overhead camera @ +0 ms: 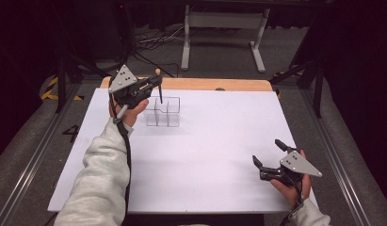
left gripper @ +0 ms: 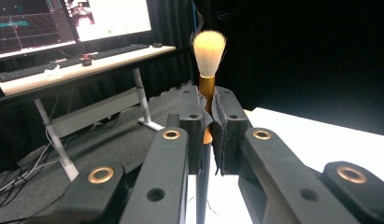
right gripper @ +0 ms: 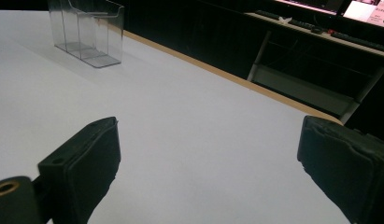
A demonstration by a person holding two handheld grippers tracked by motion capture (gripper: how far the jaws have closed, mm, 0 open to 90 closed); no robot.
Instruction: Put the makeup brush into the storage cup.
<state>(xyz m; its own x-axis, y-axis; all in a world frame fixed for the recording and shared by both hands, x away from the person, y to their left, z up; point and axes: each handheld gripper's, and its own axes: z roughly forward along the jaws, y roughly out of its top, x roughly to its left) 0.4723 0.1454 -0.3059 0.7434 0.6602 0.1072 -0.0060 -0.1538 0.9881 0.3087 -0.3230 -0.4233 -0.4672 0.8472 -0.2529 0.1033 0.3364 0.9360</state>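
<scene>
A brush [left gripper: 208,51] with pale bristles, a gold ferrule and a thin black handle stands upright between the pads of my left gripper [left gripper: 210,133], which is shut on it. Seen from above, that left gripper [overhead camera: 156,84] hovers over a clear plastic organiser [overhead camera: 163,112] at the back left of the white table, with the brush handle [overhead camera: 159,93] pointing down towards its compartments. The same clear organiser [right gripper: 87,30] shows empty in the right gripper view. My right gripper [overhead camera: 268,153] rests open near the front right of the table, with nothing between its jaws.
The white table top [overhead camera: 205,141] has a wooden back edge [overhead camera: 214,84]. Beyond it stand a desk frame [overhead camera: 224,28], loose cables on the floor and monitors [left gripper: 73,21] on a desk.
</scene>
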